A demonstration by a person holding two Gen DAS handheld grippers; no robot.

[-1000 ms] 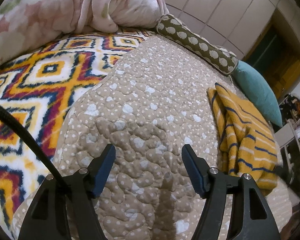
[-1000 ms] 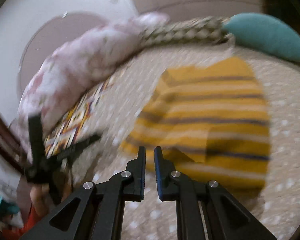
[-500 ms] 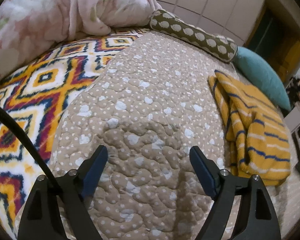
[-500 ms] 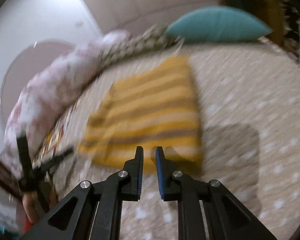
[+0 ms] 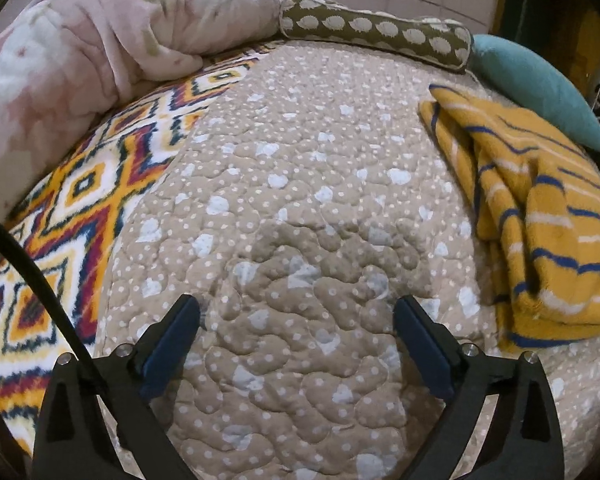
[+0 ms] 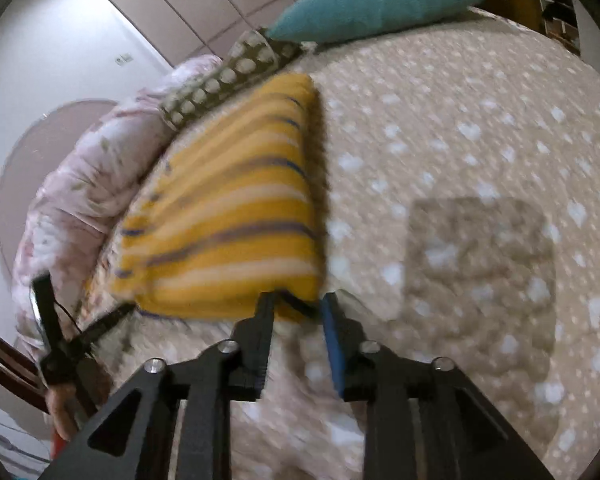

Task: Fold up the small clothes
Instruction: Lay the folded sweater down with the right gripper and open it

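Observation:
A folded yellow garment with blue and white stripes [image 5: 540, 216] lies on the beige dotted quilt [image 5: 300, 208] at the right in the left wrist view. My left gripper [image 5: 298, 320] is wide open and empty over bare quilt, left of the garment. In the right wrist view the garment [image 6: 228, 208] lies just ahead and left. My right gripper [image 6: 298, 304] is open, with its fingertips at the garment's near right corner. The left gripper also shows at the far left in the right wrist view [image 6: 64, 340].
A pink floral blanket [image 5: 80, 48] is heaped at the back left. A brown spotted bolster [image 5: 376, 36] and a teal pillow [image 5: 540, 84] lie along the headboard. A patterned orange blanket [image 5: 72, 216] covers the bed's left side.
My right gripper has opened from shut and swung right, so the garment now sits left of centre. My left gripper has opened wider and the garment looks nearer.

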